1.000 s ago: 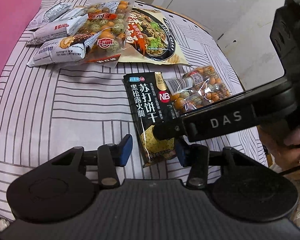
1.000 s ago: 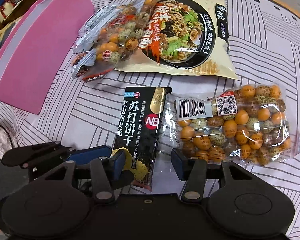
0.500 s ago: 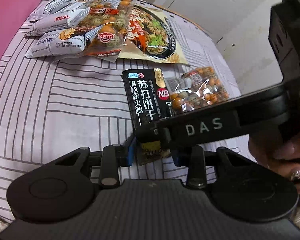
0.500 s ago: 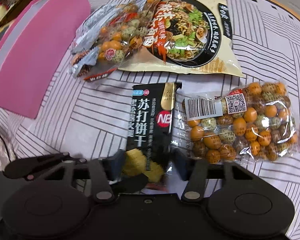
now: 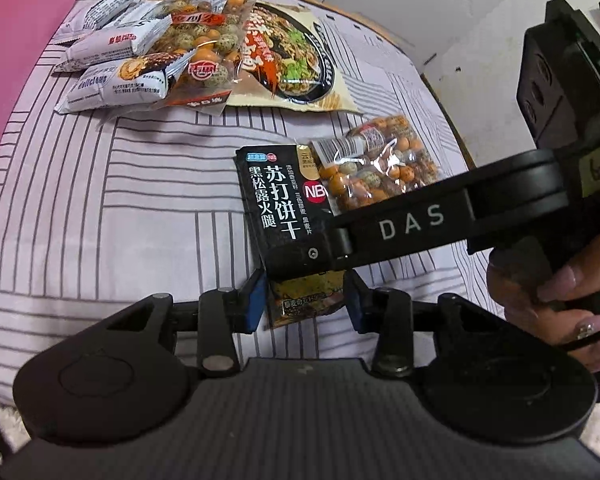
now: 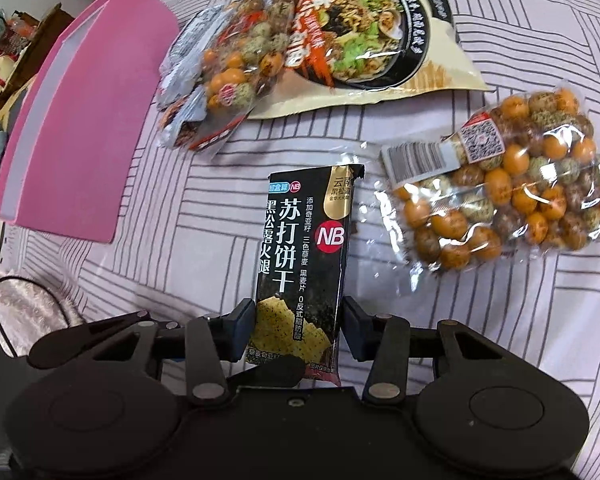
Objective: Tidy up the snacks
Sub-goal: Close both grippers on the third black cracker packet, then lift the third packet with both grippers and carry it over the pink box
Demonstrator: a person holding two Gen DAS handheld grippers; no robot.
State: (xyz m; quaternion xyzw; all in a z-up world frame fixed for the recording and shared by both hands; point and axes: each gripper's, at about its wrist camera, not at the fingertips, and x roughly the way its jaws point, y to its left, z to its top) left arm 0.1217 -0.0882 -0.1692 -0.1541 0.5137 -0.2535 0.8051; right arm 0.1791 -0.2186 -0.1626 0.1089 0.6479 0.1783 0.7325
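A black soda-cracker packet (image 5: 276, 192) lies lengthwise on the striped cloth, and both grippers sit at its near end. My right gripper (image 6: 299, 320) has its pads against both long edges of the packet (image 6: 300, 248), its jaws closing on it. In the left wrist view one right finger (image 5: 412, 220) crosses over the packet. My left gripper (image 5: 303, 304) brackets the same end, its jaws opening, with thin gaps between pads and wrapper.
A clear bag of coated peanuts (image 6: 508, 192) lies just right of the packet. Farther back are a noodle bag (image 6: 372, 28), a second peanut bag (image 6: 240, 64) and white wafer packets (image 5: 116, 80). A pink box (image 6: 84, 128) stands at the left. A hand (image 5: 556, 292) holds the right gripper.
Both grippers have closed in on the packet's near end and their jaws have narrowed around it. The right finger now lies across the packet in the left wrist view.
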